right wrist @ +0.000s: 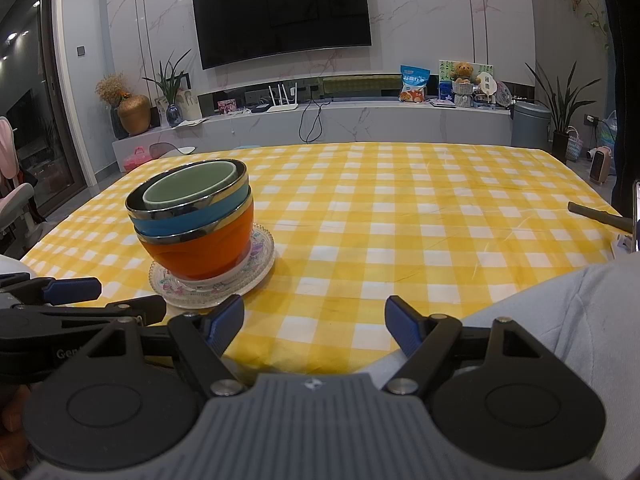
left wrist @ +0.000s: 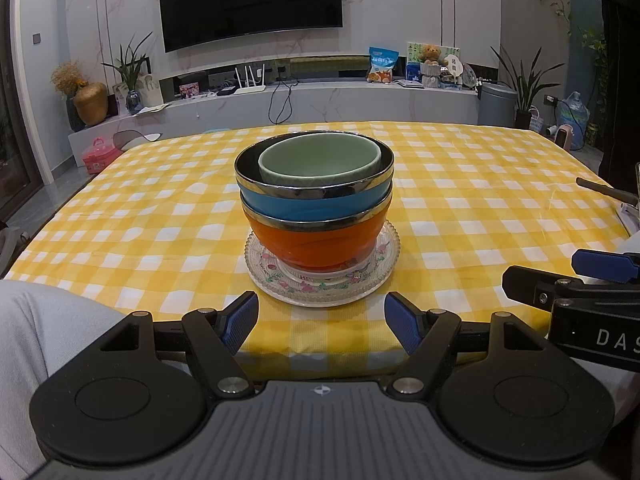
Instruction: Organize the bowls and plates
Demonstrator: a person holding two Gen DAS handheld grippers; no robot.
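both views: bowls (left wrist: 314, 200) stacked; right adds chair (right wrist: 16, 204).

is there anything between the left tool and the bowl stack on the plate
Nothing visible. Only bare checked tablecloth lies between the open left tool and the bowl stack on the glass plate. The right tool sits off to the side, also open.

Yellow-checked tablecloth (left wrist: 460, 184) across the table. Behind, wall-mounted television (left wrist: 250, 0), white router (left wrist: 250, 80), teddy bear (left wrist: 431, 54), gold vase (left wrist: 91, 103), grey bin (left wrist: 497, 105), pink case (left wrist: 96, 155) on floor.
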